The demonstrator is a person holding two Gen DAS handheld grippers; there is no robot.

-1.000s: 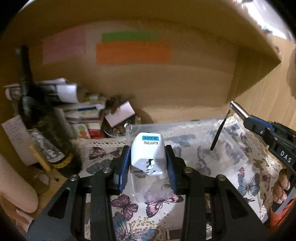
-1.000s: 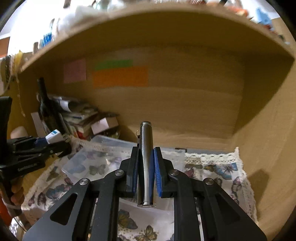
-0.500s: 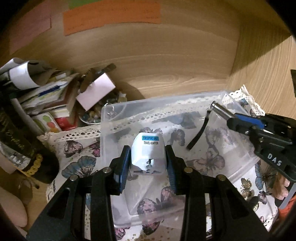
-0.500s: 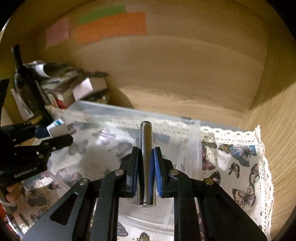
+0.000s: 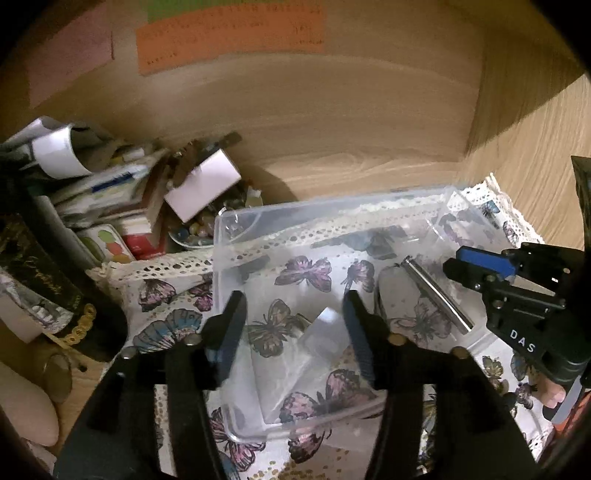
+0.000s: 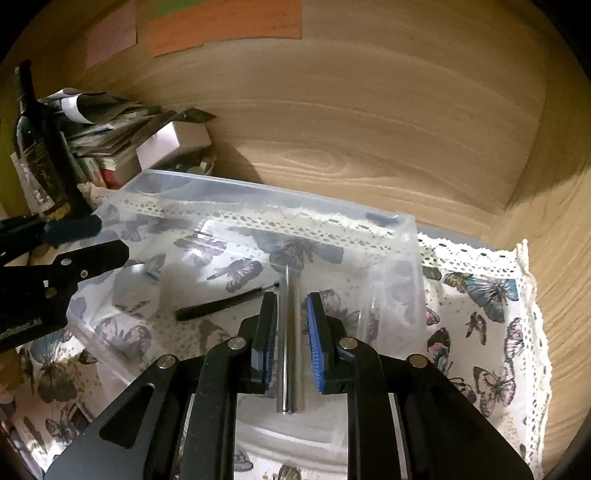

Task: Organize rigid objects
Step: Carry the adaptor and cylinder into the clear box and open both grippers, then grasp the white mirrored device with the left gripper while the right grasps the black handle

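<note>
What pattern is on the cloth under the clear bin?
Butterflies on white cloth with a lace edge, clearest in the right wrist view.

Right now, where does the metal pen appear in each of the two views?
Left wrist: the metal pen lies at right of centre, inside the clear plastic box, beside the right gripper.
Right wrist: it stands at lower centre, between the open fingers.
Shared landmark: the orange note on the back wall.
</note>
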